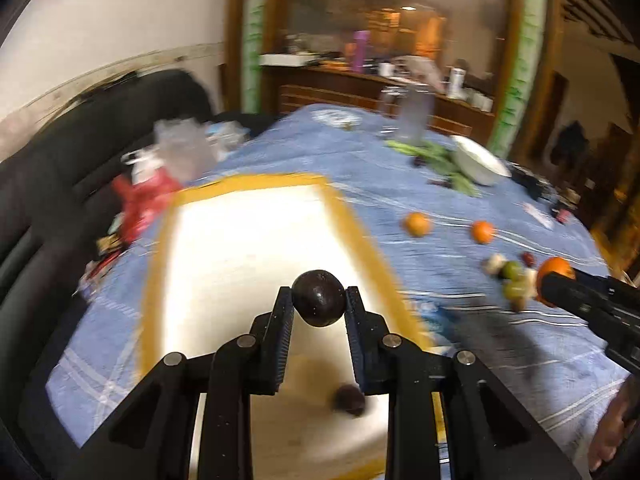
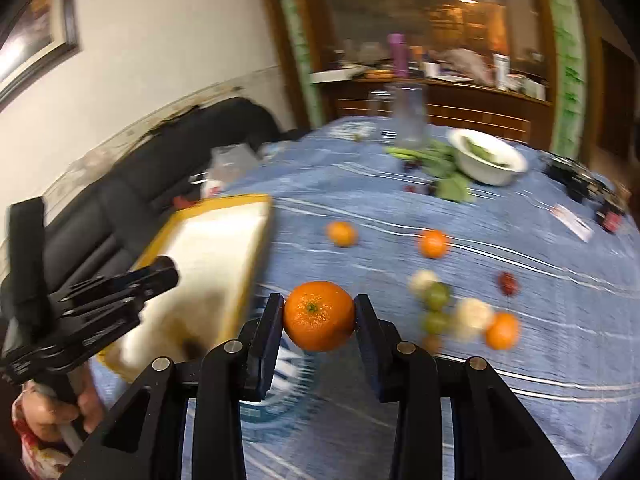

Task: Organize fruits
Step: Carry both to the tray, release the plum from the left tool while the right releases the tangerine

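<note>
**Both claws loaded: dark fruit over the tray, orange over the cloth**

While the left gripper pinches a dark round fruit between its two ribbed pads, that fruit hangs above the white middle of the yellow-rimmed tray, clear of its floor. It bulges forward past the fingertips; it is nearly a ball, with no long axis that can be told. A second dark fruit lies on the tray near its near edge, just beside the right finger's base.

The right gripper is clamped on an orange, pads pressed on its left and right sides, its green stem scar facing the camera. It sits above the blue tablecloth, just off the tray's right edge.

Only the left wrist view shows the tray floor whole and the fruit lying on it; there the right gripper enters from the right edge with its orange at the tip. Only the right wrist view shows a hand gripping the left gripper's handle at the lower left.

Farther out on the cloth, two oranges lie loose toward the middle, and a blurred cluster of green, pale and orange fruit lies right of the held orange. A white bowl with greens stands near the far edge.
</note>
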`<action>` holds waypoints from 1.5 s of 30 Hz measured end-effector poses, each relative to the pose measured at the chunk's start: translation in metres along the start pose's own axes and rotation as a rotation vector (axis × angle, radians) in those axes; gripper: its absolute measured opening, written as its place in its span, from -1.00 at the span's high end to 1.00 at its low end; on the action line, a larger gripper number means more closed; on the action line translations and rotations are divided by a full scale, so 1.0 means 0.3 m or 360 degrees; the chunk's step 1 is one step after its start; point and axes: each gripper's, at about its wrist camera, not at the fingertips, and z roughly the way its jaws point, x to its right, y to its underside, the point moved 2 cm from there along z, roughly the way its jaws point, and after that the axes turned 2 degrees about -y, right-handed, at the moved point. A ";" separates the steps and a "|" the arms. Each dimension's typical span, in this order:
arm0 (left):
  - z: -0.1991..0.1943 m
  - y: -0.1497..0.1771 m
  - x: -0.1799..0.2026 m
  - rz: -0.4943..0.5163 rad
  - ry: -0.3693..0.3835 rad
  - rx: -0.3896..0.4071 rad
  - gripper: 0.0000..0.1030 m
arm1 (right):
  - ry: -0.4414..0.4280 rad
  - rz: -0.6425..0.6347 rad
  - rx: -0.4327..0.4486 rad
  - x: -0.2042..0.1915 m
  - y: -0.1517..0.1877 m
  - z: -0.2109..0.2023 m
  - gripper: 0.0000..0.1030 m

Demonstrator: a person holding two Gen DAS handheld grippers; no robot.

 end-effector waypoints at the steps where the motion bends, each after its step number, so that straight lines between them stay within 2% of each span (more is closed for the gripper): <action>1: 0.007 0.009 -0.042 -0.0033 -0.0036 -0.0021 0.52 | -0.0040 -0.0028 -0.0012 -0.042 -0.006 0.022 0.24; 6: 0.061 0.042 -0.178 -0.0185 -0.0106 -0.0123 0.52 | -0.0132 -0.0133 -0.0107 -0.188 -0.005 0.139 0.24; 12: 0.086 0.064 -0.204 -0.0187 -0.0108 -0.0143 0.51 | -0.0186 -0.0224 -0.0212 -0.317 0.023 0.263 0.23; 19: 0.112 0.063 -0.195 -0.0191 -0.0092 -0.0151 0.51 | -0.0141 -0.0269 -0.0318 -0.356 0.044 0.403 0.23; 26: 0.107 0.059 -0.193 -0.0189 -0.0096 -0.0146 0.49 | -0.0115 -0.0271 -0.0357 -0.361 0.060 0.458 0.23; 27: 0.107 0.059 -0.193 -0.0192 -0.0095 -0.0147 0.46 | -0.0115 -0.0272 -0.0355 -0.361 0.058 0.457 0.23; 30: 0.096 0.053 -0.194 -0.0207 -0.0092 -0.0131 0.12 | -0.0118 -0.0280 -0.0353 -0.363 0.058 0.453 0.23; 37: 0.051 0.040 -0.187 -0.0221 -0.0087 -0.0078 -0.06 | -0.0138 -0.0263 -0.0330 -0.360 0.056 0.423 0.22; 42: 0.032 0.037 -0.192 -0.0241 -0.0094 -0.0070 -0.10 | -0.0153 -0.0257 -0.0289 -0.362 0.045 0.384 0.22; 45: 0.016 0.033 -0.193 -0.0267 -0.0092 -0.0056 -0.27 | -0.0154 -0.0263 -0.0238 -0.364 0.032 0.346 0.21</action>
